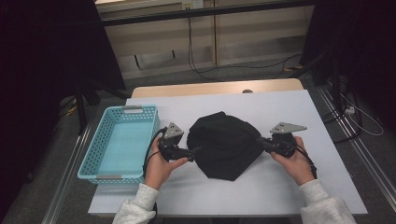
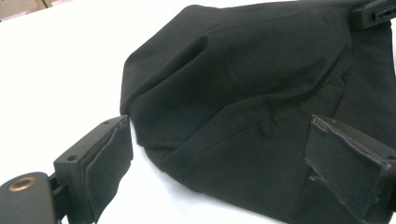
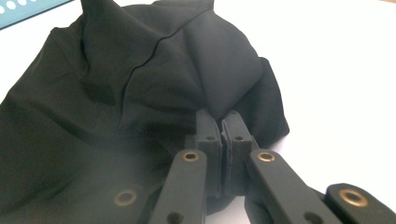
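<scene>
While both hands rest low in the high view, a black cloth (image 1: pixel 223 144) lies bunched at the center of the frame on the white table (image 1: pixel 280 186), between the 2 grippers. The left gripper (image 1: pixel 192 153) sits at the cloth's left edge, just right of a turquoise basket (image 1: pixel 119 140) that stands at the left of the frame. In the left gripper view its jaws stand wide apart, 1 pad (image 2: pixel 109 165) at the lower left over bare table and the other at the lower right in front of the cloth (image 2: pixel 243 93), pressing on nothing.

At the right of the cloth in the high view, the right gripper (image 1: pixel 262 141) points toward the center of the frame. In the right gripper view its 2 pads (image 3: pixel 223 135) are squeezed together at the bottom center, pinching a fold of the cloth (image 3: pixel 140 93), which rises in a ridge from the jaws toward the upper left. A strip of the basket (image 3: pixel 28 11) shows at the upper left corner of that view.
</scene>
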